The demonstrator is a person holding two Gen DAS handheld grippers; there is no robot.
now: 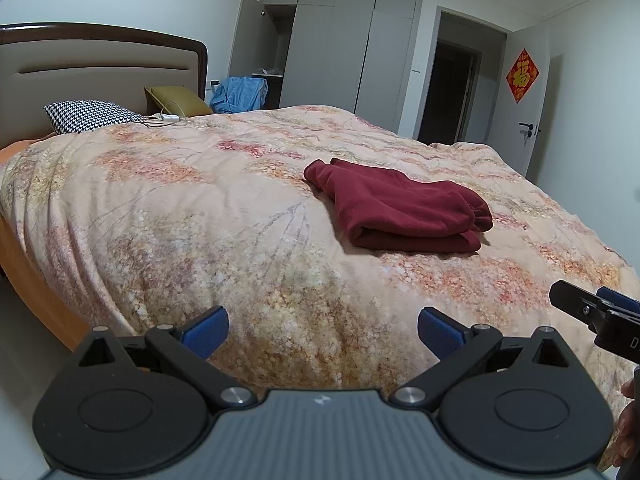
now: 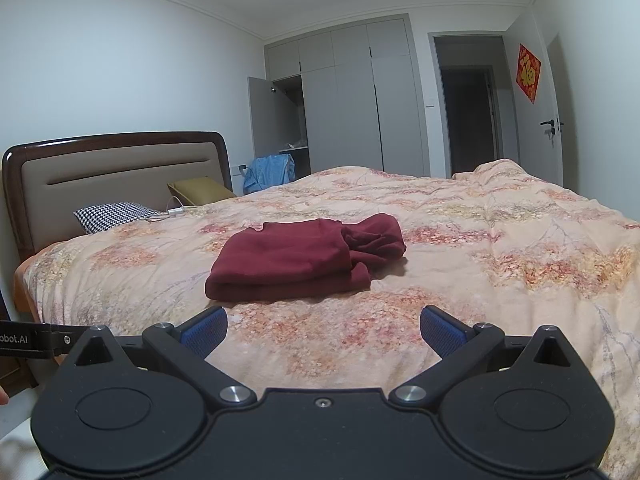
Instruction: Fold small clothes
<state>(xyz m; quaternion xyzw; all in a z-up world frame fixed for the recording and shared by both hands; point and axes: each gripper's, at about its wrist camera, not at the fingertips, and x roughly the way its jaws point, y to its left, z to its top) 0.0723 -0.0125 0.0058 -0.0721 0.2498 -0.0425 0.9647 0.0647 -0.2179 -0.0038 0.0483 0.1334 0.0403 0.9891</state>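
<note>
Both tools, left tool [image 1: 323,330] and right tool [image 2: 323,330], gape empty; garment [image 2: 304,258] looks folded on the bed [image 2: 500,248], so withdraw without snagging it.

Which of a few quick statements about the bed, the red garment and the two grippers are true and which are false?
1. The dark red garment lies folded on the floral quilt. True.
2. The left gripper is clamped on the garment. False: it is open, short of the garment.
3. The right gripper is open and empty. True.
4. The houndstooth pillow sits on the garment. False: it lies by the headboard.
5. One wardrobe door stands open. True.
</note>
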